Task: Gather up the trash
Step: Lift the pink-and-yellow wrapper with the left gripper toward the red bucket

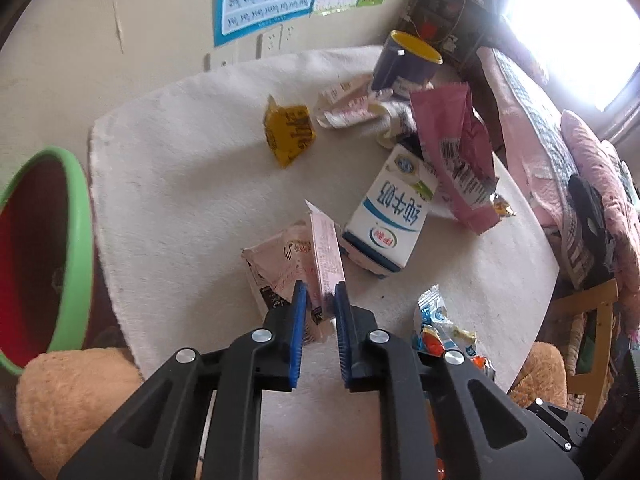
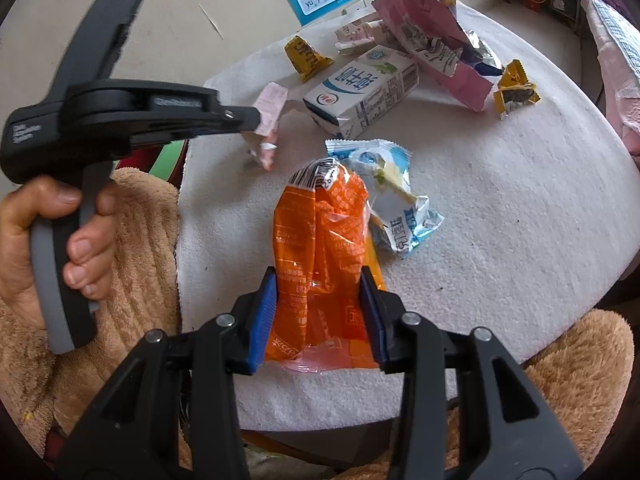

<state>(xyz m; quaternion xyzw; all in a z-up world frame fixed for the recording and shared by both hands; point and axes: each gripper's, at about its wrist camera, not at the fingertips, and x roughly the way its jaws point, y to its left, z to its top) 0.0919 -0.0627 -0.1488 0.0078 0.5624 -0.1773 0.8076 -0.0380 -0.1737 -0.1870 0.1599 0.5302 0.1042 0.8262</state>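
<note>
The left tongs (image 1: 320,294) are clamped on the upright flap of a crumpled pale pink paper wrapper (image 1: 296,264), which sits on the round table with a white fleecy cover (image 1: 180,152). The right tongs (image 2: 318,300) are clamped on a crinkled orange plastic snack bag (image 2: 320,236) near the table's front edge. A person's hand (image 2: 52,240) grips the handle of the left tool. Just beside the orange bag lies a blue and white foil wrapper (image 2: 394,200). Further out lie a white and blue milk carton on its side (image 1: 386,216), a torn pink foil bag (image 1: 456,140), a folded yellow wrapper (image 1: 290,130) and a dark mug with a yellow rim (image 1: 404,62). A red bin with a green rim (image 1: 78,240) stands beside the table's left edge.
</note>
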